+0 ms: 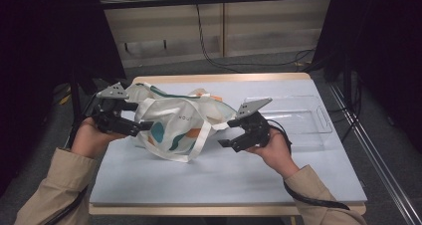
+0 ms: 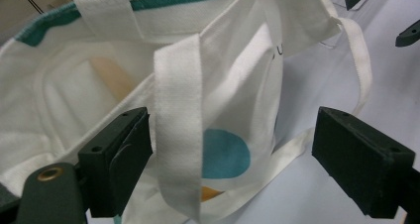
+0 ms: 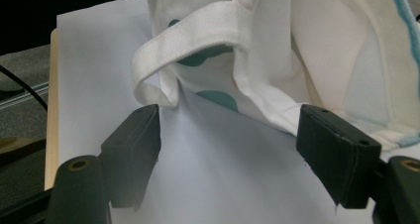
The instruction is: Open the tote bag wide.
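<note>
Desk (image 1: 224,175) carries a white tote bag (image 1: 171,123) left of centre, slumped, mouth gaping; clear tray (image 1: 303,115) just right of bag. Left hand-held gripper (image 1: 144,126) at bag's left edge, jaws wide, strap (image 2: 178,135) loose between them, ungripped. Right hand-held gripper (image 1: 226,133) at bag's right, wide open, empty.

Bare table (image 1: 219,177) before tote bag (image 1: 174,123), seemingly

Tan sleeves (image 1: 54,185), black grippers, grey plates, black cables
</note>
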### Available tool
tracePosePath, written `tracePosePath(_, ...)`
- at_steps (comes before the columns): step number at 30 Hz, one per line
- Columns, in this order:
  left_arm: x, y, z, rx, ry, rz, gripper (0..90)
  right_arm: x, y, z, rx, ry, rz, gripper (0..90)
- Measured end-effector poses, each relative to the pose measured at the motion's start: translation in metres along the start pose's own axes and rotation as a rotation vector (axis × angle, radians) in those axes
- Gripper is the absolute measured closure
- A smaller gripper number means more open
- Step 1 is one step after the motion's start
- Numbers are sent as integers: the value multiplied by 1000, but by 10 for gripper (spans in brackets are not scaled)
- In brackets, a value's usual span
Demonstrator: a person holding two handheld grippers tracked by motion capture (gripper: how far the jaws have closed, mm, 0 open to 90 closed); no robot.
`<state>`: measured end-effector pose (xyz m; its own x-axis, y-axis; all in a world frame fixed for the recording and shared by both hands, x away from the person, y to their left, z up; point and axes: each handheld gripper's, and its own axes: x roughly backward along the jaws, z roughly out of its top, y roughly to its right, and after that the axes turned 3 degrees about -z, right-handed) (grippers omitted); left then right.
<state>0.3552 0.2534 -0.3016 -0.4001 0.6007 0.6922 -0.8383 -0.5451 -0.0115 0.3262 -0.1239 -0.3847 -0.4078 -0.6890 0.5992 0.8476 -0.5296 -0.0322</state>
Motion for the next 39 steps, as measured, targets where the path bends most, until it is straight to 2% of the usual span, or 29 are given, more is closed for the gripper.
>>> tracePosePath(5,0,-6,6,14,10,0,159,-9,-1,7,19,5,-2,280)
tracePosePath(13,-1,-17,13,18,-3,14,165,-22,0,10,27,2,-7,320)
tracePosePath(16,-2,-22,16,30,-3,18,165,-24,1,10,29,6,-8,355)
tracePosePath(25,-5,-29,23,34,-19,25,158,-31,0,12,50,8,2,418)
tracePosePath(30,-3,-33,30,16,-27,35,166,-33,-1,15,50,6,11,455)
tracePosePath(35,-4,-37,33,20,-29,38,161,-32,-1,15,53,1,10,498)
tracePosePath(36,-4,-38,34,19,-29,48,161,-31,0,15,55,0,7,543)
tracePosePath(39,-4,-40,35,17,-23,52,163,-31,0,14,52,-2,15,573)
